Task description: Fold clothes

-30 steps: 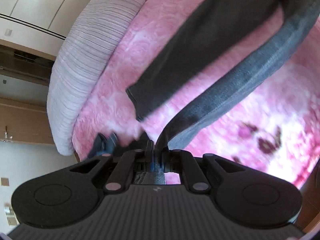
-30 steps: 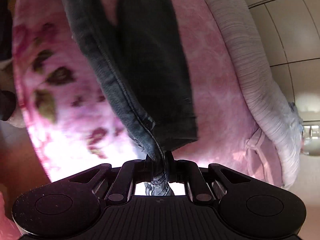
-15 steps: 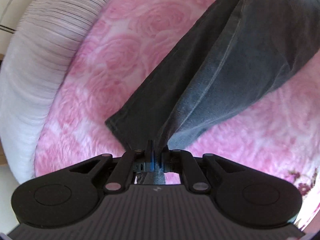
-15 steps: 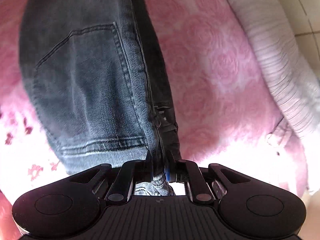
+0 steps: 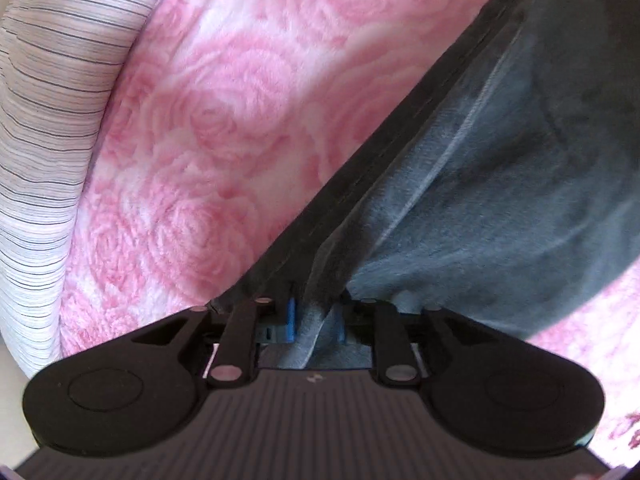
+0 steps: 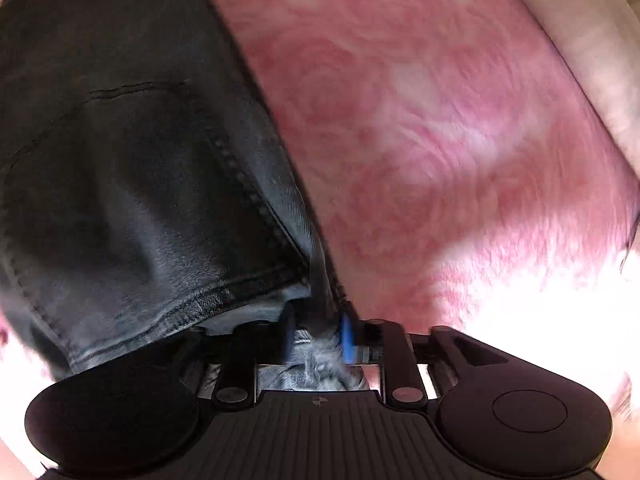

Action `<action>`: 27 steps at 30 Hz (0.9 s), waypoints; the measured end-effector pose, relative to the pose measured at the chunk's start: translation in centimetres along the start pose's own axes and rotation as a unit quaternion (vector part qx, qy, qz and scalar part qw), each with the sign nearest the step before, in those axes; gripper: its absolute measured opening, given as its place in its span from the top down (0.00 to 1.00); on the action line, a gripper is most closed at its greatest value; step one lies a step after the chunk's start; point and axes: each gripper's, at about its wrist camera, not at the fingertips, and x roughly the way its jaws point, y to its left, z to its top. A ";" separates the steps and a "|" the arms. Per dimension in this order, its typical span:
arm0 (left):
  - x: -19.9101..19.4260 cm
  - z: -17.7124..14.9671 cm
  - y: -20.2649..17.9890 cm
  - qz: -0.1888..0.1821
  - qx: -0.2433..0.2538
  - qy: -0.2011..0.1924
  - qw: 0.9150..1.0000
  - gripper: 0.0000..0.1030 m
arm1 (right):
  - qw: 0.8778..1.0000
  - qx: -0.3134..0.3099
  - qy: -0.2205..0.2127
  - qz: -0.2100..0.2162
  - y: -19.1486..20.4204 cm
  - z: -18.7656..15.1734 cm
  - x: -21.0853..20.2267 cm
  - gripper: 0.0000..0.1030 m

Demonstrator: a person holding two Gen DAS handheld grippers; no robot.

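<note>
Jeans are being laid on the pink blanket, striped bedding edging it. Left gripper and right gripper jaws, just opening, are being loosened around denim (no readable labels).

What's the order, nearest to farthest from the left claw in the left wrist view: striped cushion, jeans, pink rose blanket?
1. Jeans: between the open left claw's fingers, running up right.
2. Pink rose blanket: under the jeans, left.
3. Striped cushion: far left edge.
</note>
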 end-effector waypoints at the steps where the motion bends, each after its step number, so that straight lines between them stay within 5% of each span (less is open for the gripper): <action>1: 0.1 0.0 0.1 0.004 -0.003 0.001 1.000 0.77 | 1.000 0.023 -0.007 -0.002 -0.5 -0.4 0.0 0.65; 3: 0.0 0.1 0.4 0.014 -0.012 0.002 1.000 0.67 | 0.998 0.067 -0.019 -0.009 -1.3 -1.3 -0.2 0.49; 7: -0.9 -0.2 1.4 0.038 -0.037 -0.005 0.999 0.59 | 0.985 0.170 -0.020 -0.034 -2.0 -4.5 -1.6 0.48; 12: -1.8 -1.0 1.8 0.051 -0.075 -0.007 0.996 0.59 | 0.957 0.289 -0.035 0.009 -1.9 -8.5 -3.0 0.47; 20: -4.2 -3.8 -1.4 0.099 -0.022 -0.021 0.995 0.55 | 0.952 0.298 -0.075 -0.014 1.4 -8.0 -4.7 0.47; 27: -2.9 -7.0 0.0 0.072 -0.041 -0.065 0.994 0.54 | 0.959 0.259 -0.088 -0.079 8.0 -4.4 -6.4 0.48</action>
